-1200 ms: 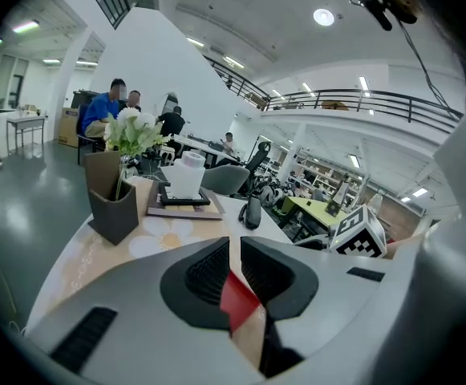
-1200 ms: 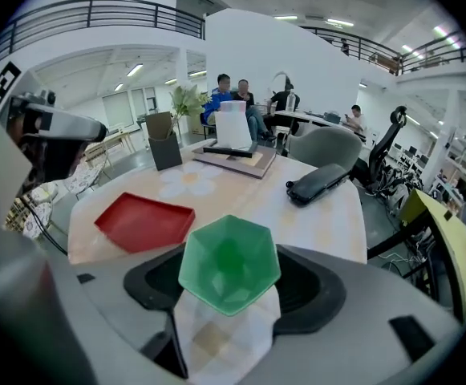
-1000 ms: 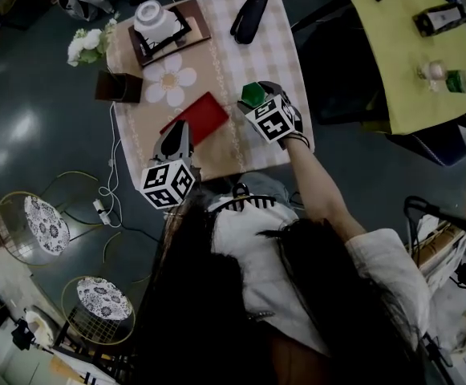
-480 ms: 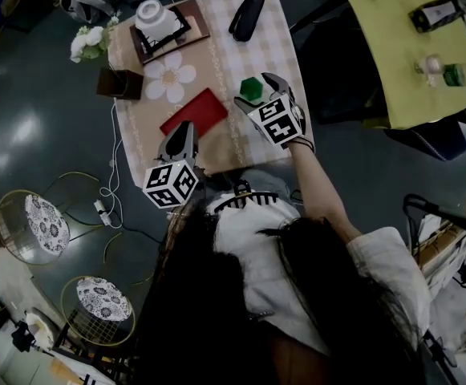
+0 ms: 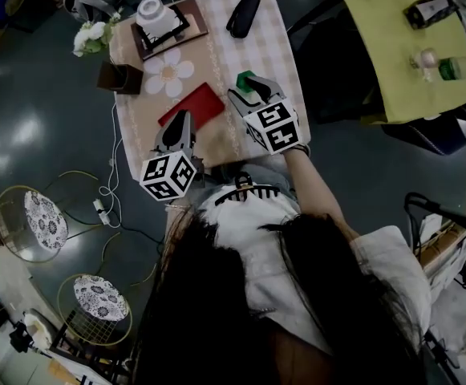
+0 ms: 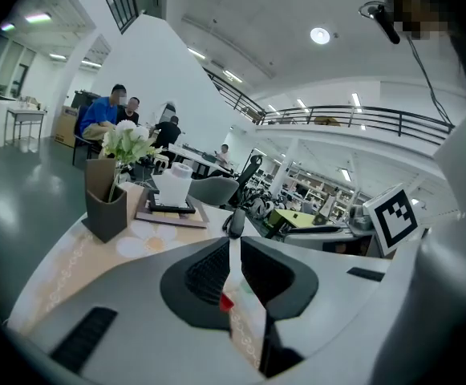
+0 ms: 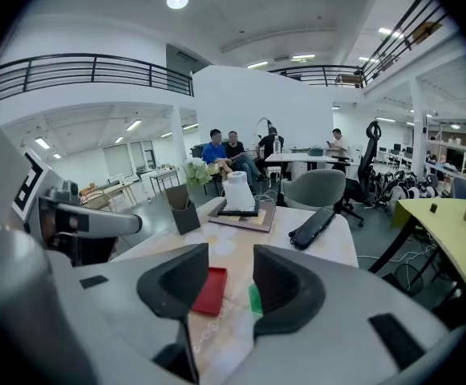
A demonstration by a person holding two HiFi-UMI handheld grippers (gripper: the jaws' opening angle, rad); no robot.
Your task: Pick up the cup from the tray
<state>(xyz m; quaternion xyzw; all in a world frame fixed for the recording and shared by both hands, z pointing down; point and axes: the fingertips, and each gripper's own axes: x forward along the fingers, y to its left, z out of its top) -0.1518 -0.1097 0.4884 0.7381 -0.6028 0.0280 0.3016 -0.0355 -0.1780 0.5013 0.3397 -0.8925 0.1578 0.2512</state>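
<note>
The head view hangs high above the table (image 5: 273,46) and faces steeply down, so the table lies small and far off in the upper part of the frame. The left gripper view sits low over the table's near edge and faces across it toward the far end. The right gripper view does the same from the table's near right side. All three share the tabletop, with the tray (image 5: 198,16) and cup (image 5: 150,13) at the table's far end.

The table (image 5: 277,54) bears a brown tray (image 5: 196,18), black case (image 5: 245,13), dark holder (image 5: 114,77), red box (image 5: 191,104) and green block (image 5: 245,80).
</note>
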